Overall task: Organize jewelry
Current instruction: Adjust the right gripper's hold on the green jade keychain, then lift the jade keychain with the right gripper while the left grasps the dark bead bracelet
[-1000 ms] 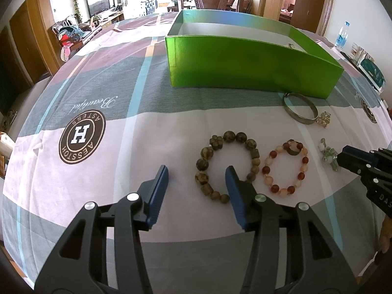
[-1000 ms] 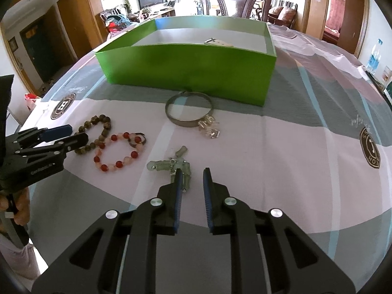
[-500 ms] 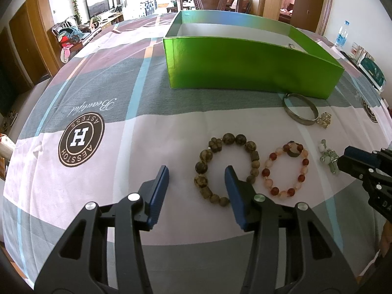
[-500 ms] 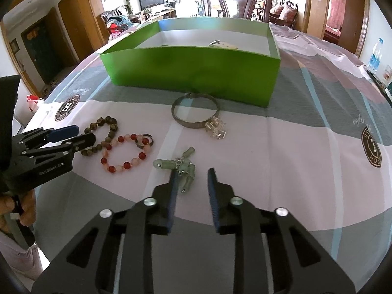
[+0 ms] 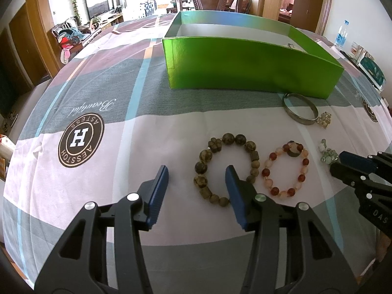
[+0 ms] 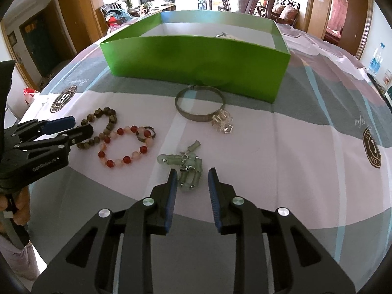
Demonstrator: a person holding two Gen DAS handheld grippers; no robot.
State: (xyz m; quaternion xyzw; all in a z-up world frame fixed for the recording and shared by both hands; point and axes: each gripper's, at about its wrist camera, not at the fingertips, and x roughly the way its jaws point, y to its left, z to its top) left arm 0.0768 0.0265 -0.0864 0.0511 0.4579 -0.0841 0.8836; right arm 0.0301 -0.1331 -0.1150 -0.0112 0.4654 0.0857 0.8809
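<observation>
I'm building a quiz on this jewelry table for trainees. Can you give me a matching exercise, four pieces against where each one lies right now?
Things:
1. brown bead bracelet
2. red bead bracelet
3. metal bangle
4. pale green charm cluster

Places:
A. just in front of the green box
B. between the brown bracelet and the green cluster
C. between the right gripper fingers
D. one side crossed by a left gripper finger

Pairs: 1-D, 2-B, 3-A, 4-C

Beaded bracelets (image 5: 285,169), bangle (image 6: 200,105) lie before green box (image 6: 196,61).
</observation>
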